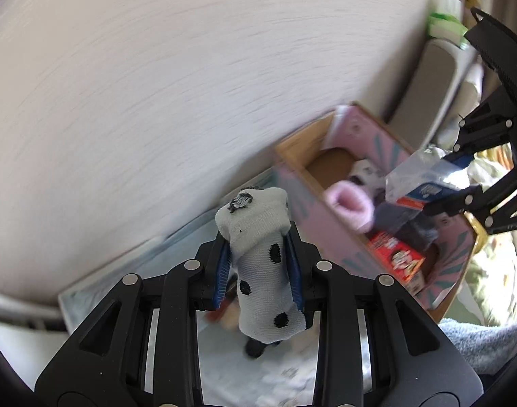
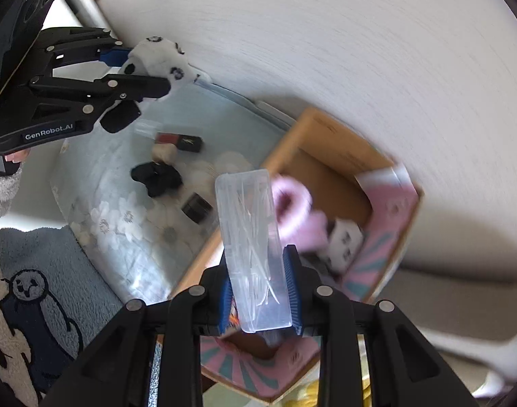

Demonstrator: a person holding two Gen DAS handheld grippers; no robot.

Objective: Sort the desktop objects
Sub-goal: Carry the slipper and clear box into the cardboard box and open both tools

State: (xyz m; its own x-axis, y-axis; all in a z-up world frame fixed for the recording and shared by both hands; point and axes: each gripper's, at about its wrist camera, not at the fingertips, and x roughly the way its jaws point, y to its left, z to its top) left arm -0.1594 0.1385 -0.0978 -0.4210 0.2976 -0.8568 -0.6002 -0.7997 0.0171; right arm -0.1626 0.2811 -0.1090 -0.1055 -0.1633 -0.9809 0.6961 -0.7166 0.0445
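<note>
**Left wrist view: both claws loaded beside the cardboard box**

Left wrist view shows the left gripper [image 1: 260, 264] raised above the pale floral mat [image 1: 285, 373], its blue pads clamped on a white knitted sock with black dots [image 1: 263, 271]; the sock stands upright between the fingers, soft and ribbed at the cuff. The right gripper [image 2: 260, 291] points down toward the near edge of the cardboard box [image 2: 292, 135], squeezing a clear rigid plastic case [image 2: 253, 237] holding thin pale sticks, tilted slightly left. The box has a pink printed outer face and plain brown inside walls. Inside it lie a fluffy pink sock [image 2: 294, 210], a white patterned sock [image 2: 345, 240] and a red printed carton [image 1: 399, 257]. On the mat, left of the box, rest a crumpled black cloth [image 2: 158, 178], a small black jar [image 2: 197, 207] and a dark rectangular case [image 2: 180, 141].
</note>
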